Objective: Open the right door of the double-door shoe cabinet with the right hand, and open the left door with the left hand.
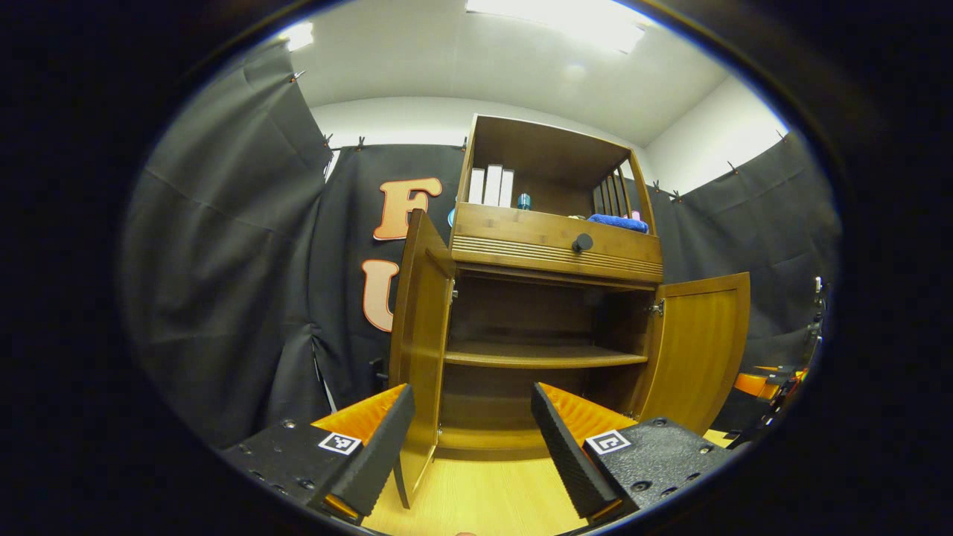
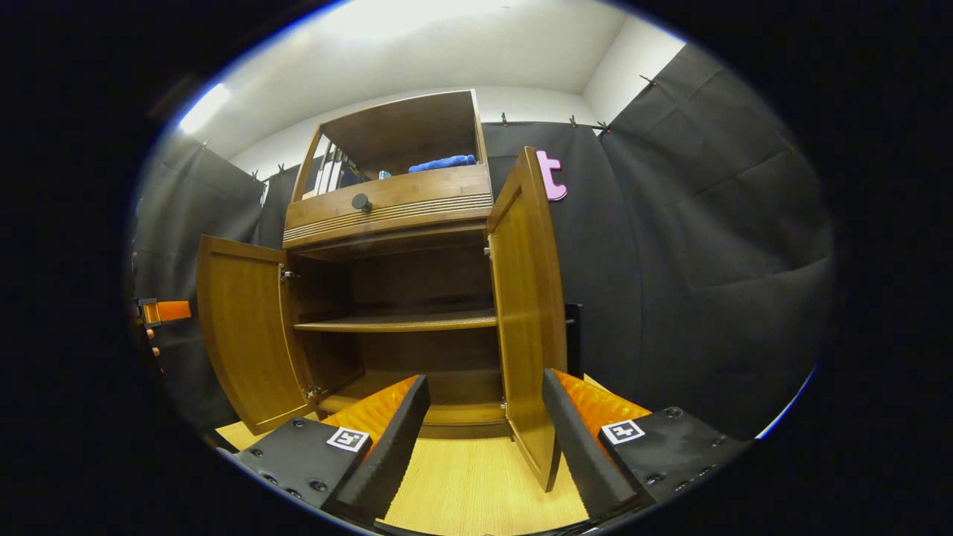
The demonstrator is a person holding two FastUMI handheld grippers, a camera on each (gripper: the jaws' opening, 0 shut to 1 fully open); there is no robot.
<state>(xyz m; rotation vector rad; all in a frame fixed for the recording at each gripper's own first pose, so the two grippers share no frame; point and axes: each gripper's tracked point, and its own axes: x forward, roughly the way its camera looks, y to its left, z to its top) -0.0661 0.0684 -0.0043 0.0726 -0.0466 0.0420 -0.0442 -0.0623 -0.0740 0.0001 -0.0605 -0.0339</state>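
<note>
Both doors of the cabinet (image 1: 555,246) stand swung wide: the left door (image 1: 421,335) edge-on before our left gripper (image 1: 473,439), the right door (image 2: 525,313) edge-on before our right gripper (image 2: 484,435). Each gripper's jaws are spread and hold nothing; each door's lower edge sits in the gap between its fingers, and we cannot tell whether any finger touches it. We judge the doors stiff wooden panels, light on their hinges, swinging freely, best taken by the free vertical edge, since we see no handles on them. A bare shelf (image 1: 543,357) shows inside; the drawer knob (image 1: 582,243) sits above.
</note>
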